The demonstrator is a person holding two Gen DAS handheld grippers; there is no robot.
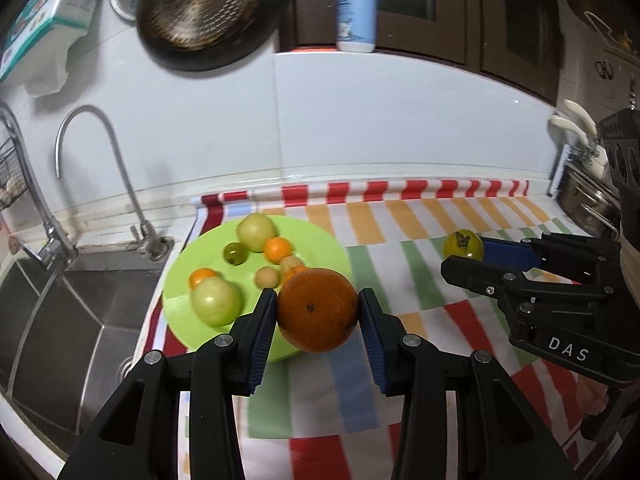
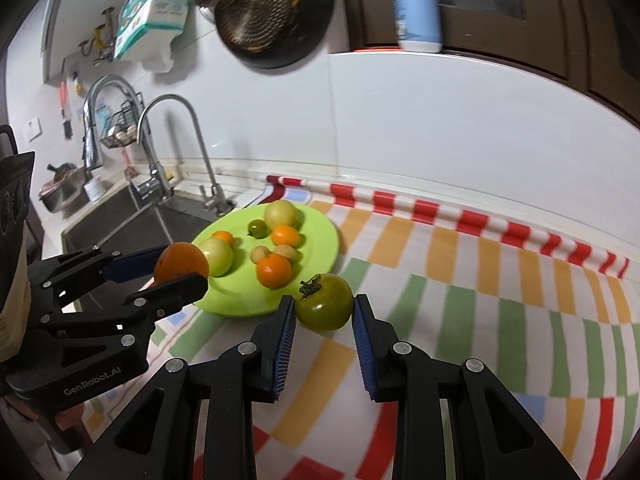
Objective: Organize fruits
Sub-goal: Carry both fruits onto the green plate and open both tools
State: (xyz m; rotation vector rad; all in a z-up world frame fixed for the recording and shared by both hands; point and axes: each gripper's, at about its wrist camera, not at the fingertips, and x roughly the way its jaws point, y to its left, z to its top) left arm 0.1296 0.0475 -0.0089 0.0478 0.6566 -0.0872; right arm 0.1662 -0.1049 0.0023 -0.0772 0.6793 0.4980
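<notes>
Two hand-held tongs carry fruit above a kitchen tabletop [image 1: 420, 248] covered with a checked cloth [image 2: 460, 280] in red, orange, green and white. The left tongs [image 1: 318, 312] are closed on a large orange [image 1: 318, 310], their blue pads pressing its two sides; the fruit hangs over the near rim of a lime-green plate [image 1: 324, 240]. The right tongs [image 2: 324, 308] grip a green tomato [image 2: 325, 302] with a dark, dry stem, held above the cloth just beside the plate's near-right rim.

The plate sits at the tabletop's left edge, next to a steel sink [image 1: 80, 312] and its curved faucet [image 1: 100, 152]. On it lie two pale green apple-like fruits [image 1: 216, 300], one near the front-left and one at the back, a small dark green tomato [image 1: 235, 253], three small oranges [image 1: 278, 249] and two small beige round fruits [image 1: 267, 277].

Along the back edge the cloth ends in a rolled red-and-white striped hem against the white tiled wall. On that wall hang a dark pan [image 1: 208, 12] with a perforated metal strainer in it and a teal-and-white box [image 1: 44, 12]. A white-and-blue bottle [image 1: 356, 8] stands on the ledge above. A steel pot [image 1: 584, 196] shows at the right end of the tabletop.
</notes>
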